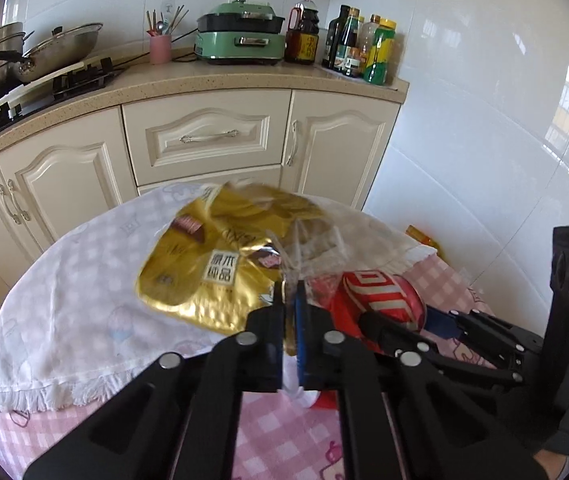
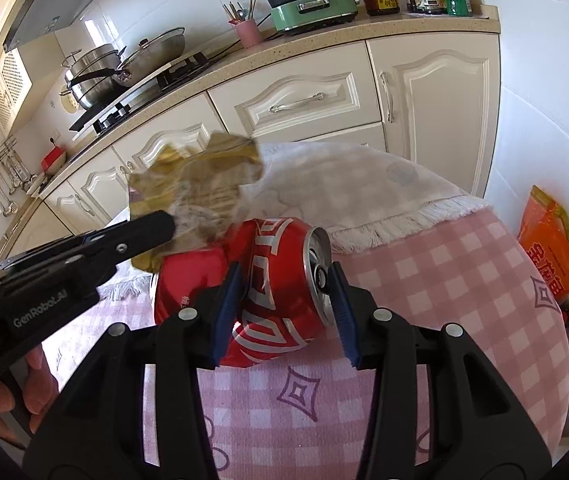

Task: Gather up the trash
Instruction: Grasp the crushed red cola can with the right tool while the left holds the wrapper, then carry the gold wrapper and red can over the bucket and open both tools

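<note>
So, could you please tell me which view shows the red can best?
The right wrist view: the red can lies on its side between the right gripper's jaws, top rim visible. In the left wrist view only part shows behind the grippers.

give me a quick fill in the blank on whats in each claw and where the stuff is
1. The left claw is shut on a crinkled ____ wrapper.
2. The right claw grips a red ____ lying on its side.
3. The tablecloth under the right claw has a pink and white ____ pattern.
4. The green cooker stands on the ____.

Missing words: gold; can; checked; countertop
</note>
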{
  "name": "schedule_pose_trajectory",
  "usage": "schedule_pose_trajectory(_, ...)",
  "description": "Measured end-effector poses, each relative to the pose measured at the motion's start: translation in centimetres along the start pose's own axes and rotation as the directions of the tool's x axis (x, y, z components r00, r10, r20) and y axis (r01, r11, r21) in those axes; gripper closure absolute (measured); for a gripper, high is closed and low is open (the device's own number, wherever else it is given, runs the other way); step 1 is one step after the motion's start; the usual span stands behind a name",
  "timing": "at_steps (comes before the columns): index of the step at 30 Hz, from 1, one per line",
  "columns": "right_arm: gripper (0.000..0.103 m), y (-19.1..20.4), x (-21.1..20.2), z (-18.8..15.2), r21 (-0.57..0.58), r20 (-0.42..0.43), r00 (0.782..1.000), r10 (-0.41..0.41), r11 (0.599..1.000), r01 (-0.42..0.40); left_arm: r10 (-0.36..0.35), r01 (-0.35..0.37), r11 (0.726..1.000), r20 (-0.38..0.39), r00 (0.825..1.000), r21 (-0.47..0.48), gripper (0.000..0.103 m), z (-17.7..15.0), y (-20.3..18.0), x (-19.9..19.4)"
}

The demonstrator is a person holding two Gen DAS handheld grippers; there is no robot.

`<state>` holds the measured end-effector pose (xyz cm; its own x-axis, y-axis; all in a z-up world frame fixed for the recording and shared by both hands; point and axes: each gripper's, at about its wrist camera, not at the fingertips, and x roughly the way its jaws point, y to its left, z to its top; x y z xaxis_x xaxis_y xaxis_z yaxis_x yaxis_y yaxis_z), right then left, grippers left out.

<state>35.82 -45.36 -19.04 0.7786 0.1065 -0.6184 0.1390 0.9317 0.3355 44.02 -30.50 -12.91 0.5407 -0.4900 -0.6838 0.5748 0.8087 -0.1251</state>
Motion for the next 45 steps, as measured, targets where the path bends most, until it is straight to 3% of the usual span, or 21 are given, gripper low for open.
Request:
schedule_pose_trajectory(4,0.062,1.1,-0.9,0.0,-0.031,0.025,1.000,-0.015,0.999,0.016,0.010,-0.010,1.000,0.043,0.999,-0.006,0.101,-0.7,0.8,-2.6)
schedule_pose_trajectory(15,0.062,6.3,-4.3,-0.2,-0.098,0.078,0.996,0.035,0.995,-0.027,0.049,-0.035,0.996,0.157,0.986,-0.087,0.101,-4.2,4.8,-12.8)
schedule_pose_trajectory(26,0.062,18.8,-5.0,-4.1,-0.227,0.051,0.988,0.147,0.965,-0.132,0.194,-0.148,0.965,0.210,0.958,-0.218,0.101,-12.3,13.2,-23.6)
schedule_pose_trajectory(32,0.062,28.0,-4.2,-8.3,-0.303,-0.011,0.971,0.239,0.925,-0.231,0.295,-0.224,0.924,0.204,0.933,-0.310,0.101,-19.2,19.5,-30.0)
schedule_pose_trajectory(38,0.062,37.9,-2.3,-13.8,-0.371,-0.115,0.943,0.311,0.868,-0.331,0.397,-0.302,0.855,0.157,0.904,-0.422,0.101,-26.5,26.0,-34.9)
schedule_pose_trajectory(42,0.062,43.8,-0.4,-17.5,-0.411,-0.178,0.928,0.327,0.832,-0.372,0.442,-0.329,0.785,0.101,0.891,-0.525,0.101,-32.1,30.8,-36.5)
schedule_pose_trajectory(45,0.062,47.4,1.9,-20.9,-0.439,-0.236,0.917,0.320,0.807,-0.395,0.450,-0.338,0.735,0.050,0.892,-0.587,0.101,-35.9,34.0,-36.2)
